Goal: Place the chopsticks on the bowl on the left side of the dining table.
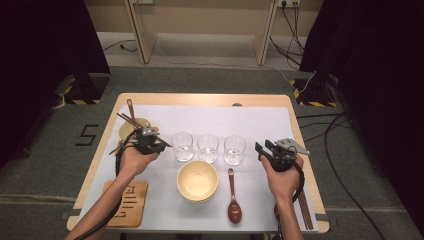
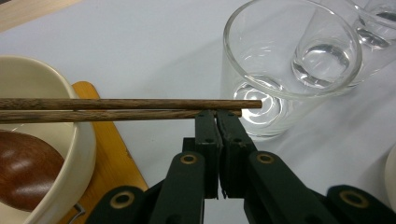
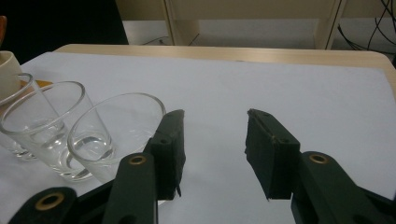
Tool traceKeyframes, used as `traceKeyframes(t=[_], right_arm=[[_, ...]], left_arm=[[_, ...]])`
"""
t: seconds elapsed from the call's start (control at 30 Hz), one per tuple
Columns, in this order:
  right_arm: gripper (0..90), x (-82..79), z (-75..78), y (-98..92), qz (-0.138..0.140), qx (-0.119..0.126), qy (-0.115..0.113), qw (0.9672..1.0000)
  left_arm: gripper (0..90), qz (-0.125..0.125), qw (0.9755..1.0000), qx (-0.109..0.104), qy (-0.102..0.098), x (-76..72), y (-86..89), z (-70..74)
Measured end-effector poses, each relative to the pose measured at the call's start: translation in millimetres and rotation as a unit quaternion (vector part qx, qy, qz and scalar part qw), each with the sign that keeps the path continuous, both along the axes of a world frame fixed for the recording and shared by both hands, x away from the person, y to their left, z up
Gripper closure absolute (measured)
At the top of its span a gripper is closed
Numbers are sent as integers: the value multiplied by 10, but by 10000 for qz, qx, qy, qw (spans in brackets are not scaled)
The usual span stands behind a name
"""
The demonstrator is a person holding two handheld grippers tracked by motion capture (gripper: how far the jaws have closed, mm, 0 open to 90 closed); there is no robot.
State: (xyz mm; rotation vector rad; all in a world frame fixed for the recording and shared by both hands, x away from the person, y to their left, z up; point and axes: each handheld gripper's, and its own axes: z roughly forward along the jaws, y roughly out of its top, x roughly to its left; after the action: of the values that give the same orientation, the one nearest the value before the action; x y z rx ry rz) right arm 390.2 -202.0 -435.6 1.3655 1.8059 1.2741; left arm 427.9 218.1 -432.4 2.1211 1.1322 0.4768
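Covering most of the wooden table (image 1: 210,99) is a white mat (image 1: 260,125), and the left gripper (image 1: 161,143) hovers over its nine o'clock side. Its jaws are pressed together on a pair of chopsticks (image 2: 116,109), which lie level across the jaw tips and run to nine o'clock, over the cream bowl (image 2: 70,140) holding a wooden spoon (image 2: 25,168). At two o'clock of the tips stands a glass (image 2: 280,70), perhaps just behind the chopstick ends. The right gripper (image 3: 214,149) stands half open and holds nothing.
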Motion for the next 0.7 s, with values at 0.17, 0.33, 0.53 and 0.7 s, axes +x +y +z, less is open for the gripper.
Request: traceKeyframes(t=[0.17,0.33,0.53,0.7], right_arm=[[574,-3,1,1,4,-1,-1,10000],[573,-2,1,7,14,-7,-3,10000],[573,-1,-6,17,19,-12,7,10000],[573,-1,-11,31,27,-17,19,10000]], left_arm=[[861,-27,10000,3,-36,-26,6,15],[859,-29,10000,34,-55,-45,36,25],[861,-33,9999,154,-30,-35,41,-28],[860,-99,9998,152,-76,-36,-14,-10]])
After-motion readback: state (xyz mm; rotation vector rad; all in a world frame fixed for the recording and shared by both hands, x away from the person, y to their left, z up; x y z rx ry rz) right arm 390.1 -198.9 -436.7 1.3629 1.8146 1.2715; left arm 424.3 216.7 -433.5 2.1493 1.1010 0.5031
